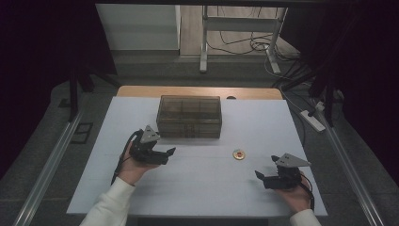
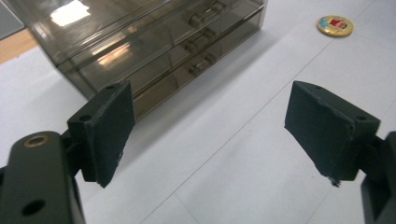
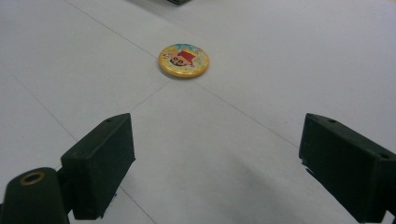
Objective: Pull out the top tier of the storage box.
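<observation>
Presently, the round badge [image 3: 184,60] lies untouched on the tabletop [image 1: 197,179], near the closed drawer box [image 1: 189,116]. The right claw [image 3: 215,163] is aimed at it, spread wide and empty; the left claw [image 2: 210,135] likewise. Grasping is judged not yet begun.

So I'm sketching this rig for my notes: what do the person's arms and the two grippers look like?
Both forearms wear white sleeves. The left gripper and right gripper are black, each topped by a grey three-cornered plate and trailing a black cable. Their jaws end in flat, dark rectangular pads.
</observation>
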Motion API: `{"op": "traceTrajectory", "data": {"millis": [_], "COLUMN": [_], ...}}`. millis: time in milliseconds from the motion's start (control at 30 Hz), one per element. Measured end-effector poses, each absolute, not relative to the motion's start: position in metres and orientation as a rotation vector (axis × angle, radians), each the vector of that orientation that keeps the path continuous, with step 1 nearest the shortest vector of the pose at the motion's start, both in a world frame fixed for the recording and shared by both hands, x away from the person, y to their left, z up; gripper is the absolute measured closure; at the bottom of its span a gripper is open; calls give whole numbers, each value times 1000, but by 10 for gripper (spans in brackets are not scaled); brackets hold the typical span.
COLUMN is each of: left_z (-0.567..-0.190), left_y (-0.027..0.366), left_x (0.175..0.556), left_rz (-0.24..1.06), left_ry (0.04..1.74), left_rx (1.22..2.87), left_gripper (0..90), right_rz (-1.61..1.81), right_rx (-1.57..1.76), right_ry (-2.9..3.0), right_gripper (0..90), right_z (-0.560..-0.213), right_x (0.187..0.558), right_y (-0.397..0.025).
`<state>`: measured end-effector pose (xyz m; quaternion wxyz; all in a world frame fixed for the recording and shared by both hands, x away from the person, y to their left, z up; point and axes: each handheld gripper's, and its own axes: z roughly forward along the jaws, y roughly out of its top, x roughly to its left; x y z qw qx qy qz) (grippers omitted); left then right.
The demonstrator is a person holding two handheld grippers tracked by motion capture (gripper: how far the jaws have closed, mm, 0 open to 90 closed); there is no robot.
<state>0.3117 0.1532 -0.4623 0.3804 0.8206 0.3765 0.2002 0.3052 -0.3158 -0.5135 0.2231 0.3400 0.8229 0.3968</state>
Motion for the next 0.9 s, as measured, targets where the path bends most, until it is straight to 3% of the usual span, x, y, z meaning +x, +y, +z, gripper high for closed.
{"op": "traceTrajectory", "data": {"millis": [900], "left_z": [-475], "left_y": [180], "left_x": [324], "left_rz": [461], "left_ry": [1081], "left_rx": [2075], "left_gripper": [131], "right_rz": [1186], "right_rx": [927], "right_ry": [2278], "right_gripper": [132], "right_z": [-508], "right_x": [317], "right_y": [-298]}}
